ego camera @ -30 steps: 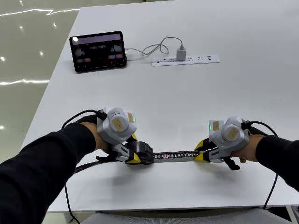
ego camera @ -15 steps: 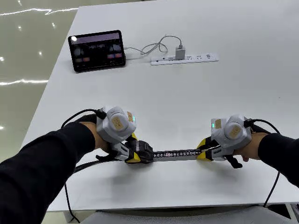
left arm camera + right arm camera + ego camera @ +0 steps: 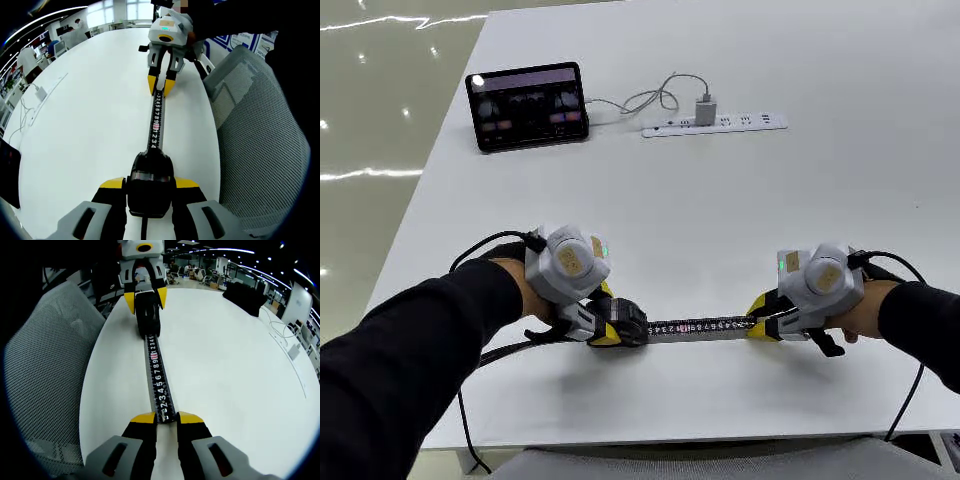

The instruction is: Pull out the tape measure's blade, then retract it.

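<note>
The left gripper (image 3: 150, 186) clamped the black-and-yellow tape measure case (image 3: 620, 323) at seven o'clock on the white table (image 3: 740, 210). The right gripper (image 3: 167, 418) pinched the tip of its dark numbered blade (image 3: 157, 372). If that pinch slipped, the blade would likely whip back. The black tablet (image 3: 527, 104) at eleven o'clock and the white power strip (image 3: 720, 124) at twelve lay well apart, obstructing nothing.

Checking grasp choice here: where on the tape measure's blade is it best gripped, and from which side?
The free end of the blade, approached head-on from the side opposite the case. It runs flat and straight, so the right gripper, closing across its width, should pull along its length.
</note>
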The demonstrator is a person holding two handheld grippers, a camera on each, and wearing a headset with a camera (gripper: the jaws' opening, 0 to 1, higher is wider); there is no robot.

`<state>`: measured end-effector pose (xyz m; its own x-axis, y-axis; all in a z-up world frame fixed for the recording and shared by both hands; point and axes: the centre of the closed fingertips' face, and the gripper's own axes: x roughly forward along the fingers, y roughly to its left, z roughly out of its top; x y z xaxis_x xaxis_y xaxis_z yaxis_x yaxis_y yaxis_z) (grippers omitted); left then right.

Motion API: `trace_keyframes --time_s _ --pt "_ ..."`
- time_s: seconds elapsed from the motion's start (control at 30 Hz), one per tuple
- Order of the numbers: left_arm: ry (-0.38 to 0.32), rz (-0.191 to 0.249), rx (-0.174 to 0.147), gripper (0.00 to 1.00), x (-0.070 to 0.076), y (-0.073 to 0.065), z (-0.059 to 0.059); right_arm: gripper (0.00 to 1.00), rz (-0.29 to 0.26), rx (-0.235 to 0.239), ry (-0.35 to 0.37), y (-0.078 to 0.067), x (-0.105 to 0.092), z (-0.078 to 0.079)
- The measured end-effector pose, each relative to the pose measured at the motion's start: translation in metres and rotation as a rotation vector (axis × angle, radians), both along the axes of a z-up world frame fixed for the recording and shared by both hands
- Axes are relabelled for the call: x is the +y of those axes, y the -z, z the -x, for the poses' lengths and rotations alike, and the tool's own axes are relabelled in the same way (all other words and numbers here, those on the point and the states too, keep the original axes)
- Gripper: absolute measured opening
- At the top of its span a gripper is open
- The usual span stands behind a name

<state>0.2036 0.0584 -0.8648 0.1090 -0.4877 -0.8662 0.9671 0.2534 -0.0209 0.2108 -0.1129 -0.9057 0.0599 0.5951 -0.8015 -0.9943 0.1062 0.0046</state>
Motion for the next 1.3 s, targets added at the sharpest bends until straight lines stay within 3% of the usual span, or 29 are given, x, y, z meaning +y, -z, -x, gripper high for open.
trace_keyframes --time_s 1.3 --pt "0.006 -0.001 -0.011 0.30 0.000 0.000 0.000 0.10 0.020 -0.002 0.037 -0.002 -0.026 -0.001"
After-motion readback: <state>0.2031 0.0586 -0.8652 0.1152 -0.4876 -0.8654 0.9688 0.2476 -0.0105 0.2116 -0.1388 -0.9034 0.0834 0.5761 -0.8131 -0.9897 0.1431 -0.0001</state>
